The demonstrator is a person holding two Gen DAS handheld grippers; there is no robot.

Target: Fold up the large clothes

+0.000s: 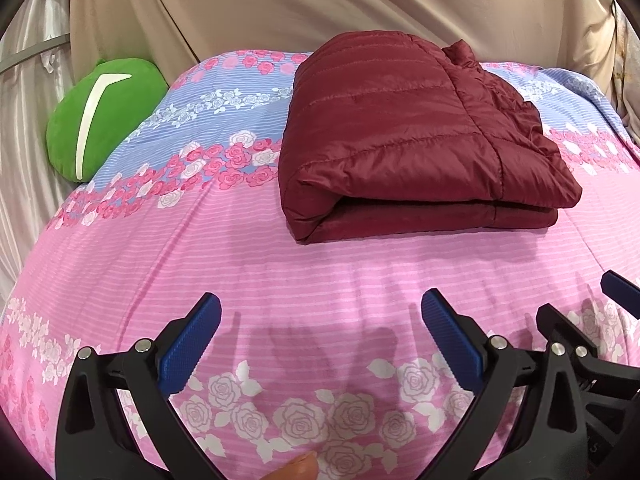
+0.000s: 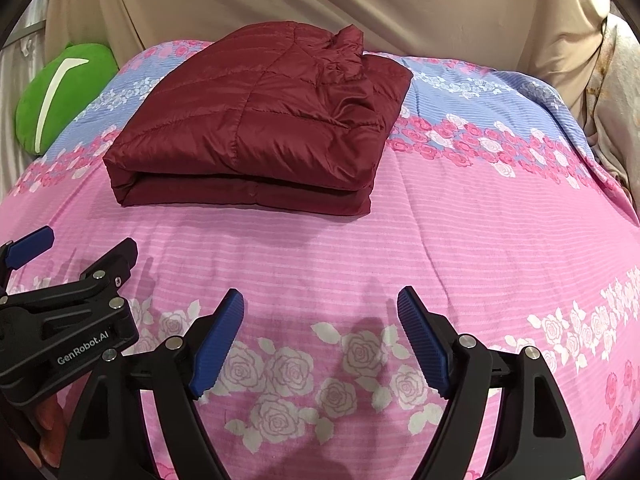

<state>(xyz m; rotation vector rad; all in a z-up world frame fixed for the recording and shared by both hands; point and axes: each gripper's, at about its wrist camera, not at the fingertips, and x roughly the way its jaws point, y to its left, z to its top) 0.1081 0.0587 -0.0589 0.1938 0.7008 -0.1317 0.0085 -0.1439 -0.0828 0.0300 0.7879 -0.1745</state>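
Observation:
A dark red quilted jacket (image 1: 416, 136) lies folded into a thick rectangle on the pink and blue floral bedspread (image 1: 280, 264); it also shows in the right wrist view (image 2: 260, 128). My left gripper (image 1: 320, 312) is open and empty, hovering over the bedspread well in front of the jacket. My right gripper (image 2: 320, 312) is open and empty, also short of the jacket. The two grippers sit side by side: the right one shows at the right edge of the left wrist view (image 1: 580, 312), and the left one at the left edge of the right wrist view (image 2: 80, 252).
A green cushion (image 1: 100, 120) lies at the bed's far left corner, also visible in the right wrist view (image 2: 60, 96). Beige draped cloth (image 1: 320, 4) hangs behind the bed. A shiny pale curtain (image 1: 24, 80) hangs at the left.

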